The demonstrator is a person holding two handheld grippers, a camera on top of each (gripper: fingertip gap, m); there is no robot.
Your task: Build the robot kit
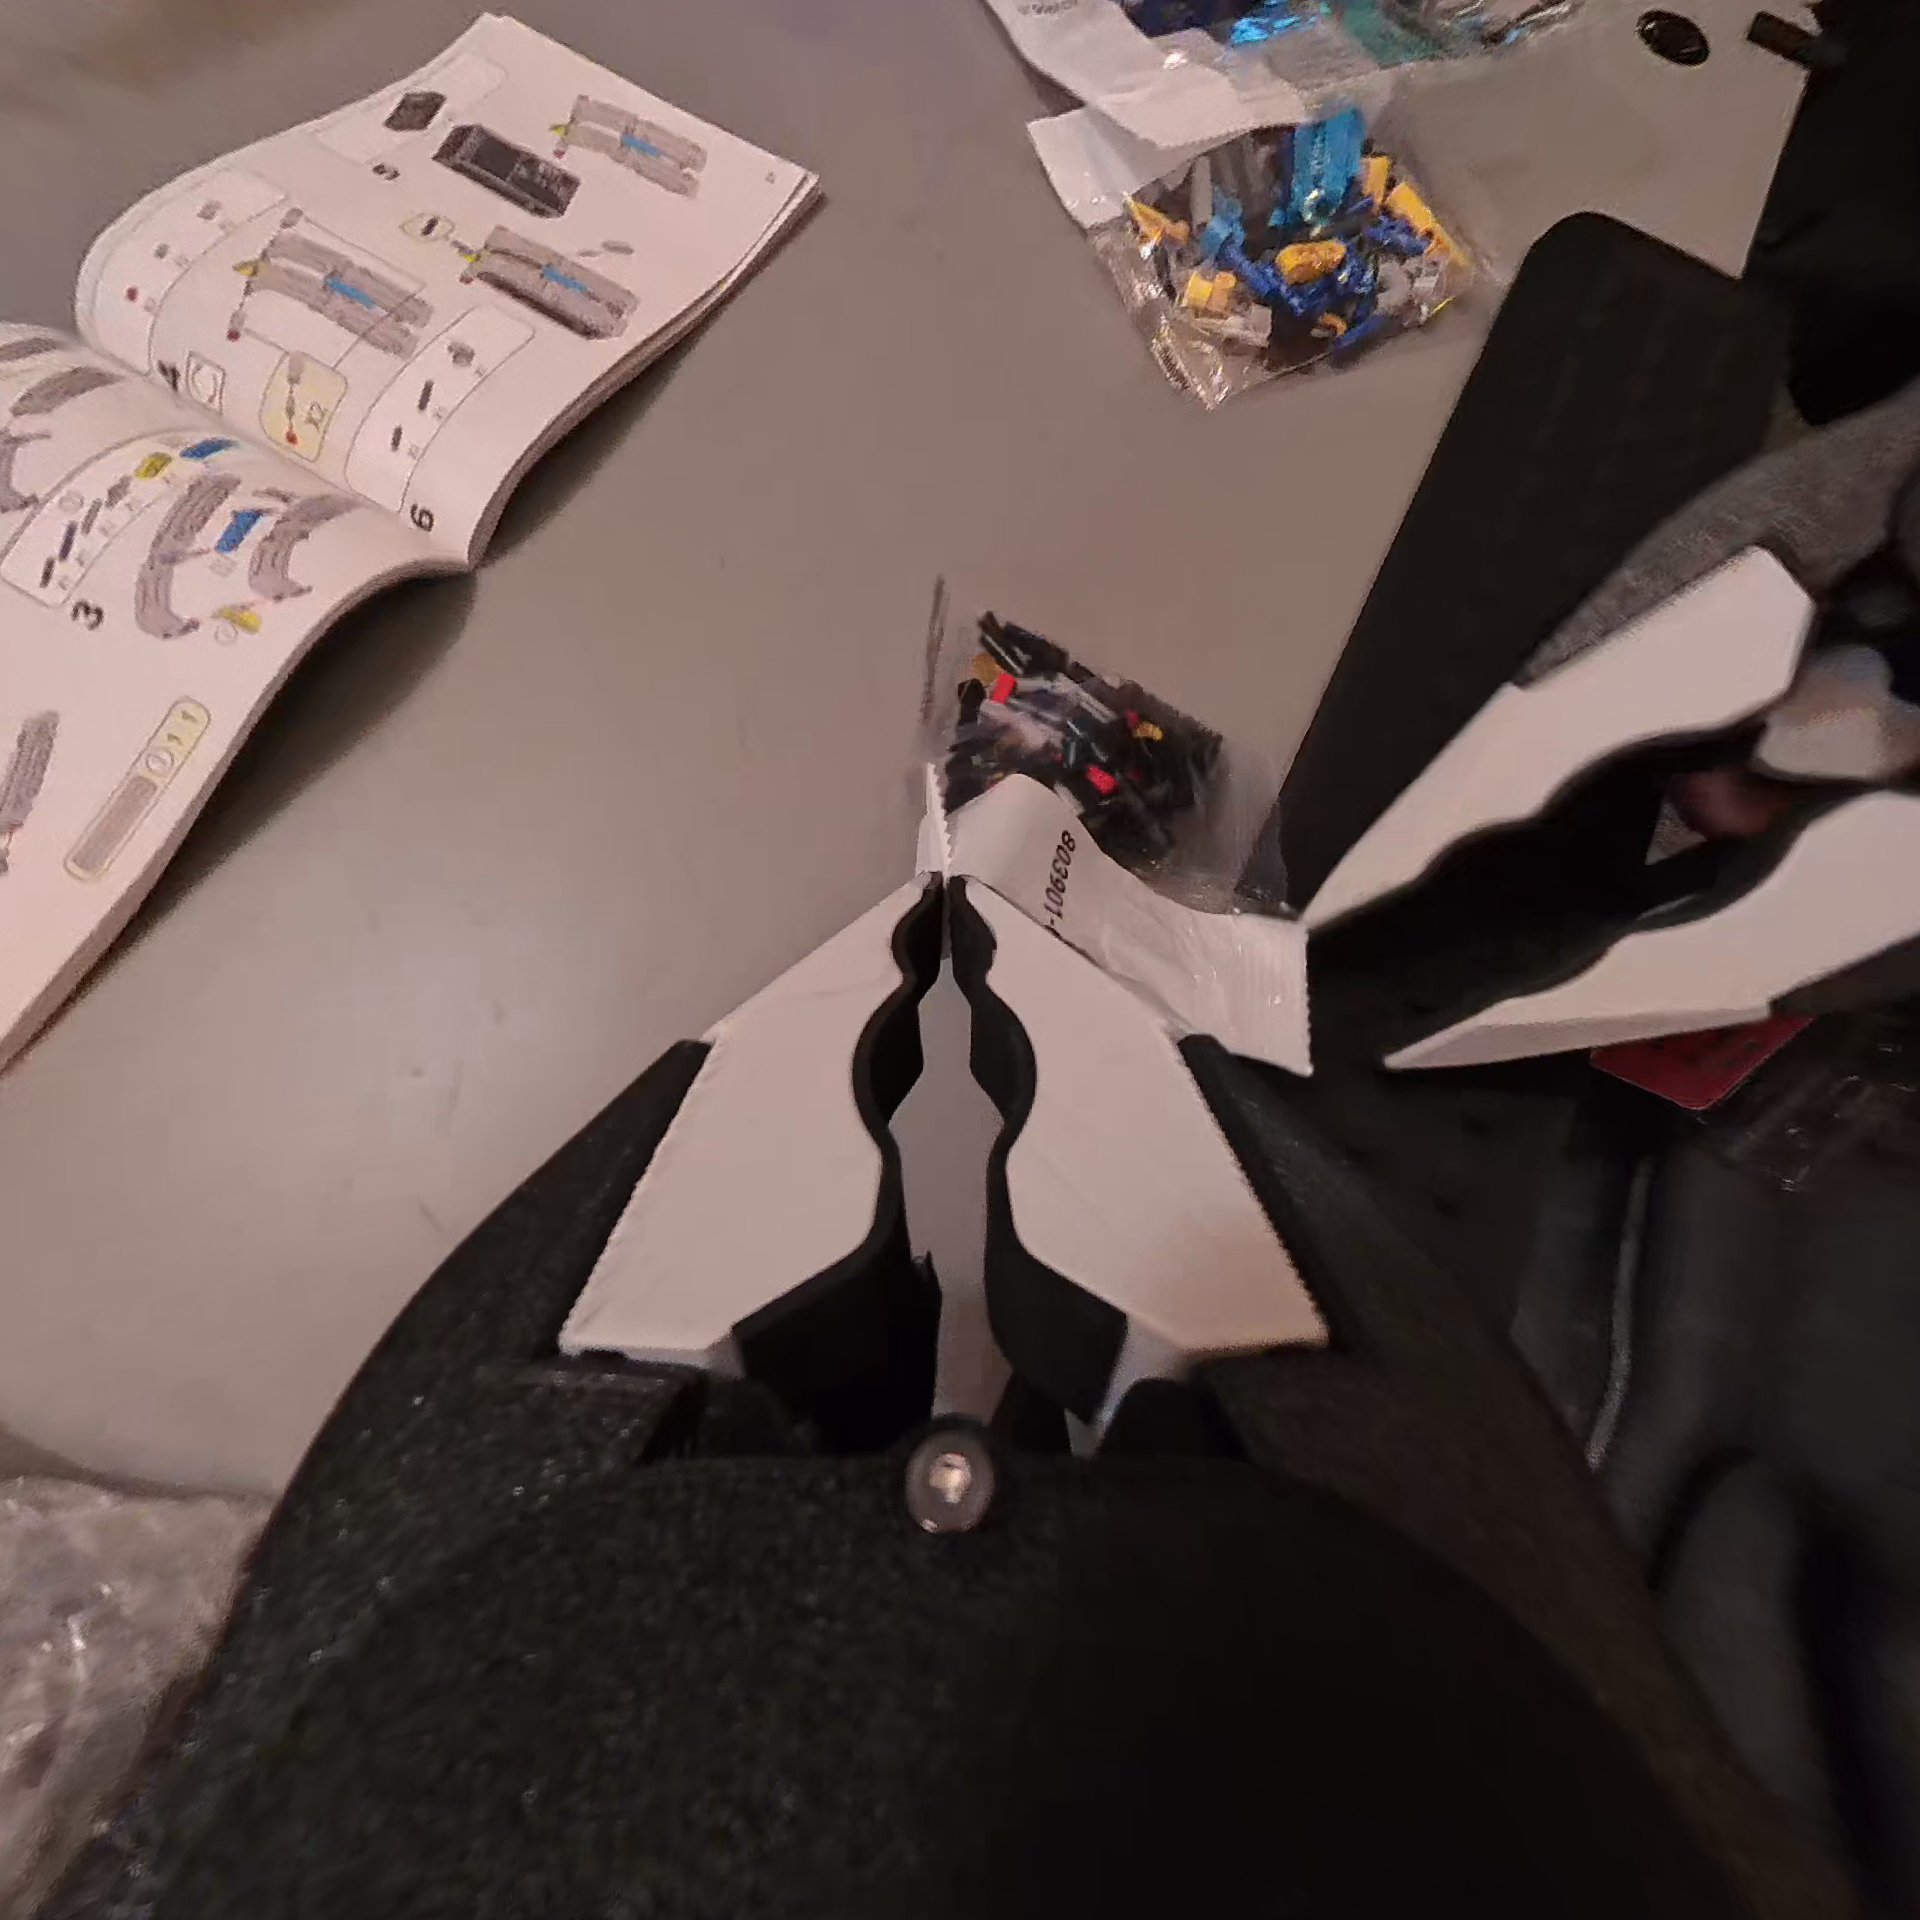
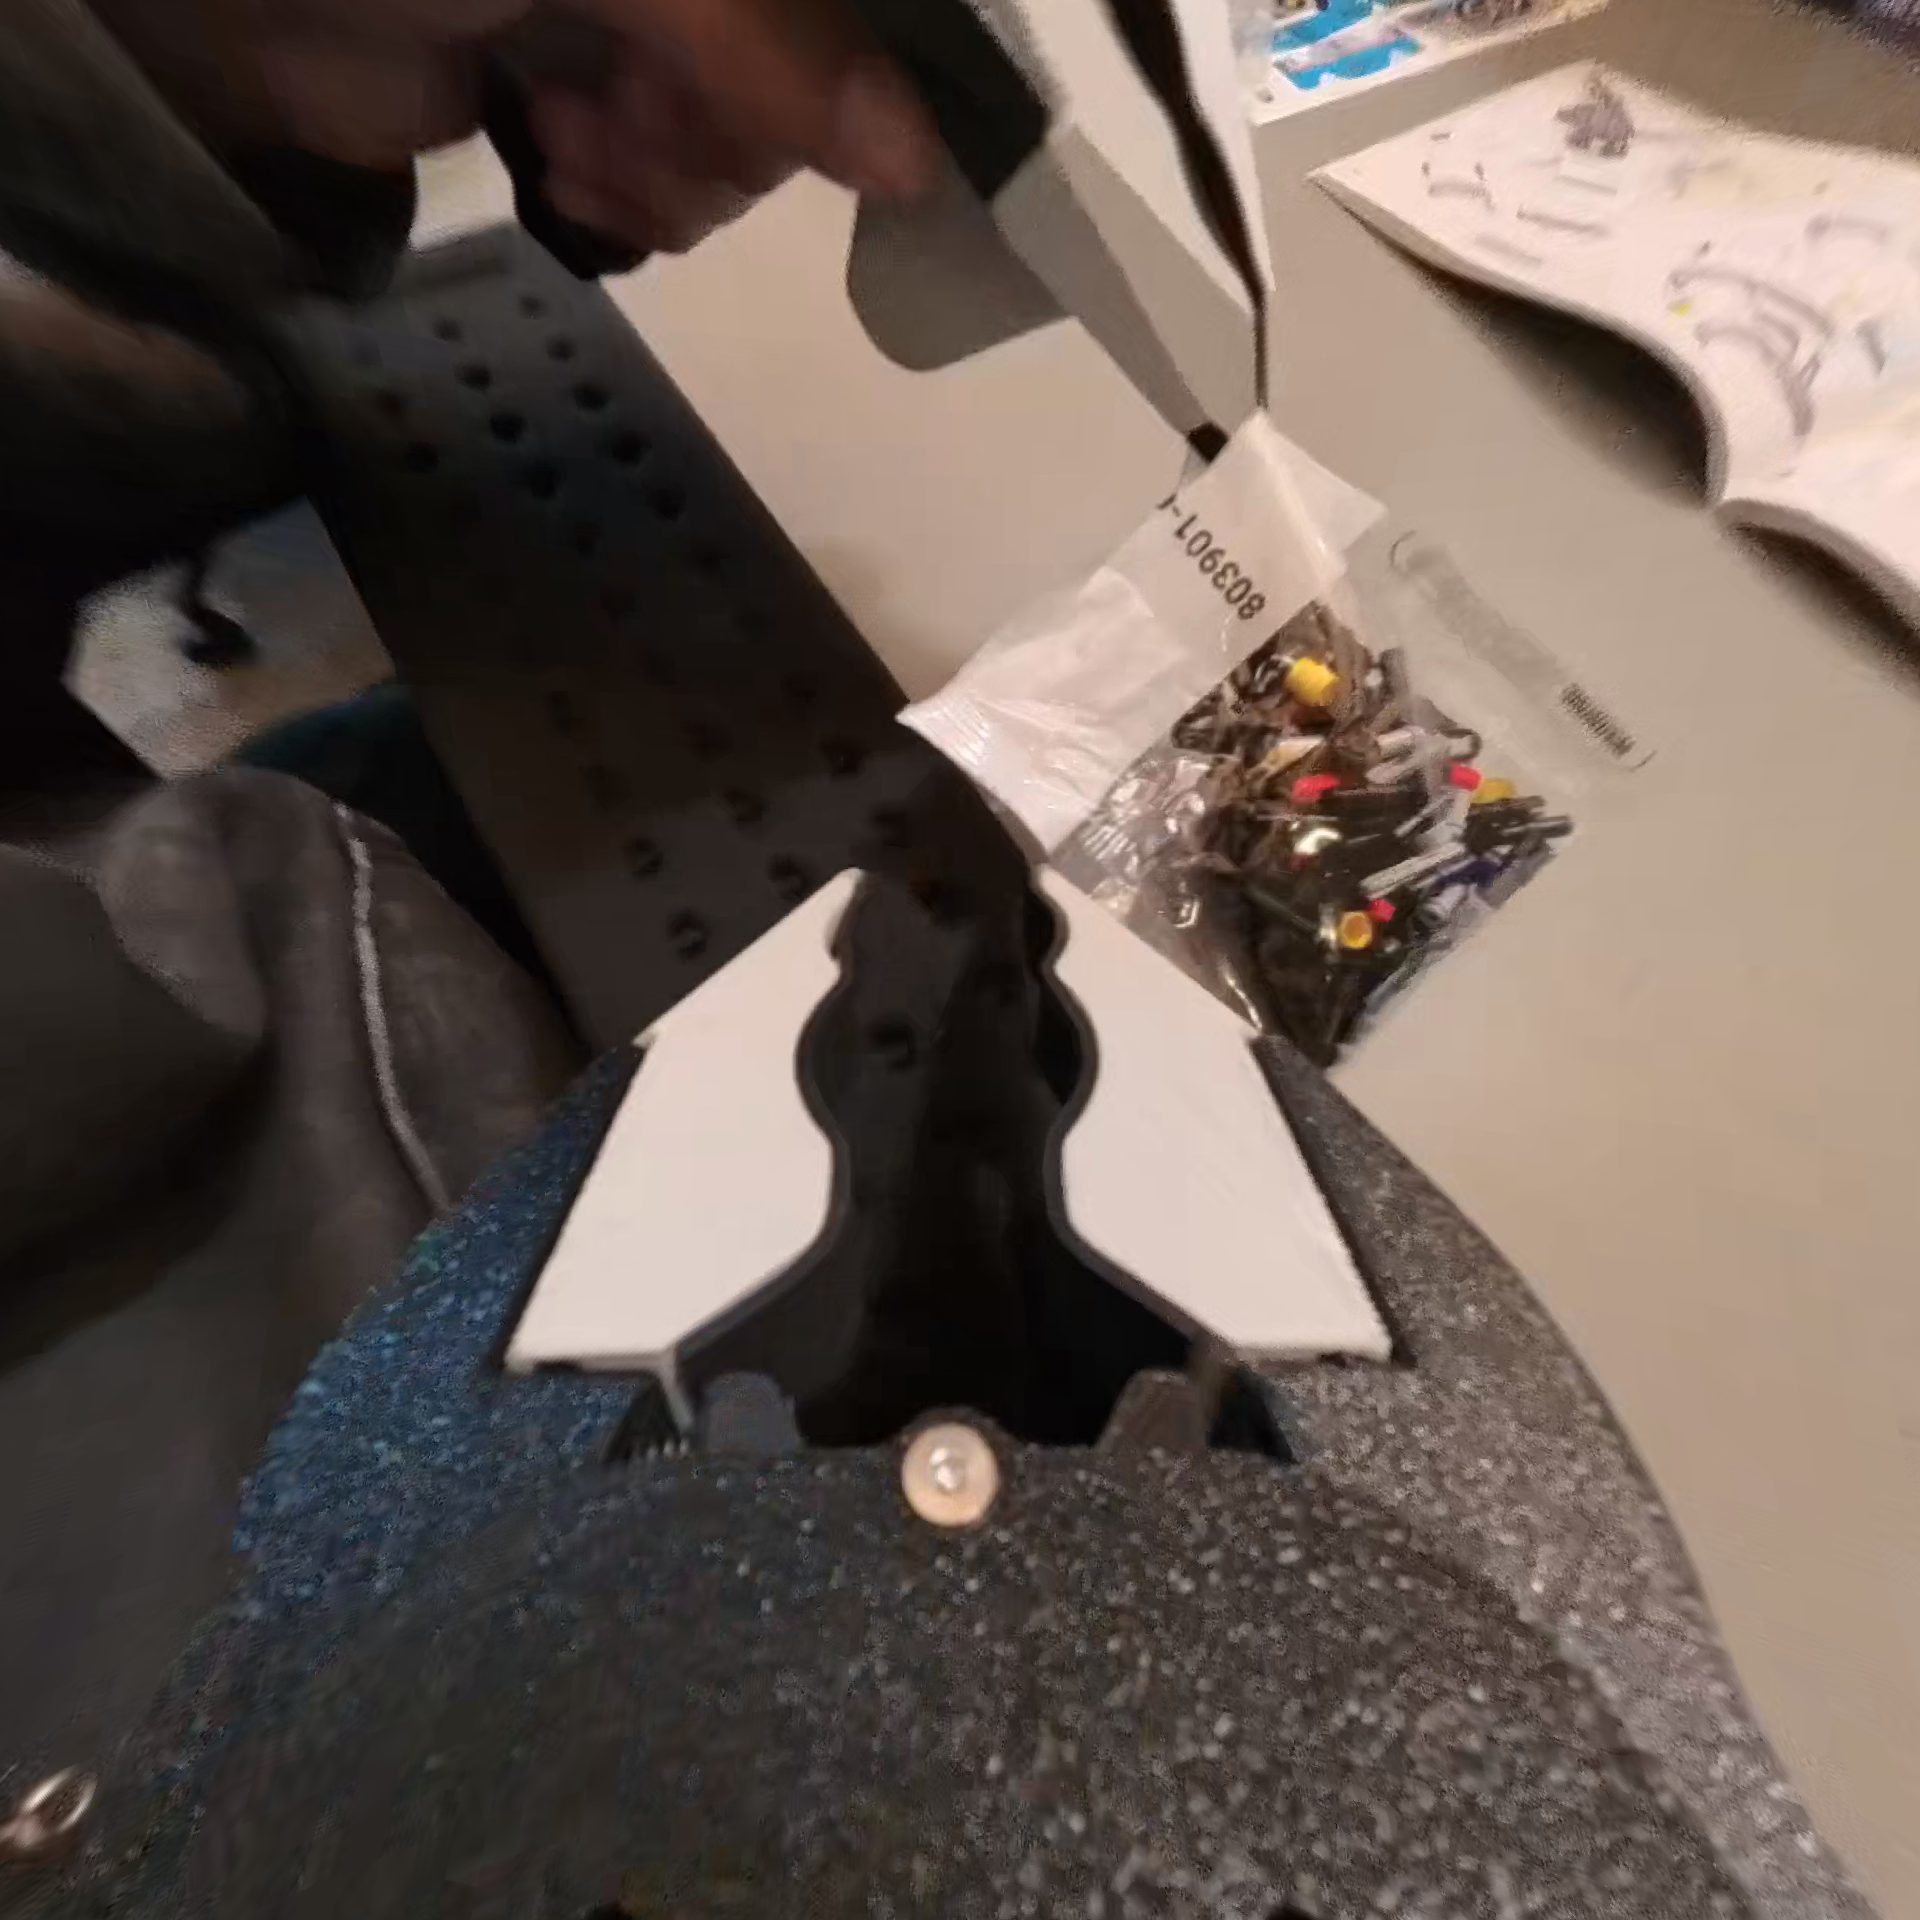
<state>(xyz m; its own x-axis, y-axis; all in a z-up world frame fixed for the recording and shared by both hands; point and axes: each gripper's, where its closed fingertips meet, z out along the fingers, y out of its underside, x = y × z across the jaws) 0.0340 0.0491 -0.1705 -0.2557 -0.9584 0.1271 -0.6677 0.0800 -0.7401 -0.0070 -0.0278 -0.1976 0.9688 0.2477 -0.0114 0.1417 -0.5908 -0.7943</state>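
A small clear plastic bag [image 1: 1081, 748] of black, red and yellow parts lies on the grey table [image 1: 644, 790]. My left gripper [image 1: 940, 885] is shut on one corner of the bag's white top strip [image 1: 1049, 862] and holds that corner up. The right wrist view shows the same pinch from the side, with the left gripper [image 2: 1205, 434] at the strip [image 2: 1247, 520] and the bag [image 2: 1340, 831] below it. My right gripper [image 2: 951, 899] is open and empty, just short of the strip's other corner [image 2: 935, 717]. In the left wrist view the right gripper [image 1: 1351, 987] is beside that corner.
An open instruction booklet [image 1: 364, 343] lies at the far left, also in the right wrist view [image 2: 1714, 312]. A second bag of blue and yellow parts [image 1: 1299, 249] lies farther back. A black perforated panel [image 2: 582, 582] runs along the table's edge. Crinkled plastic [image 1: 83, 1621] is at the near left. The tips of one gripper are about 9 cm away from the tips of the other.
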